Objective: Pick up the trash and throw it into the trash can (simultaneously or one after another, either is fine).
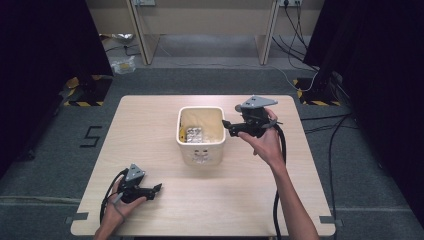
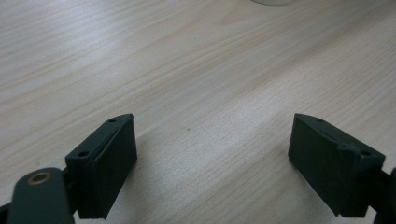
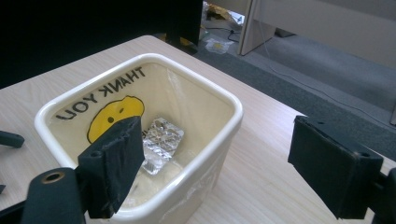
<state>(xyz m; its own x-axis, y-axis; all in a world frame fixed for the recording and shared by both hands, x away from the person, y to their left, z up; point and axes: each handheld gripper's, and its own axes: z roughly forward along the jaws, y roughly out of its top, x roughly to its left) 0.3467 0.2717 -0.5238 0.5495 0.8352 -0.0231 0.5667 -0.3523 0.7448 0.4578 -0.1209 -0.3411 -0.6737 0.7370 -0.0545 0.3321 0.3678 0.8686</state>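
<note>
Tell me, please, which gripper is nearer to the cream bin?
Right. The right gripper hovers at the cream bin's right rim; the left gripper sits low near the table's front-left.

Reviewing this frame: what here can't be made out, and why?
- Cream square plastic bin: its floor, high view, partly hidden by its own near wall.
- Crinkled silver foil packet: contents unreadable; right gripper view, black left jaw overlaps it.
- Left gripper view: bin cut off by the top edge.
- Bin's front marking, high view: too small.
</note>
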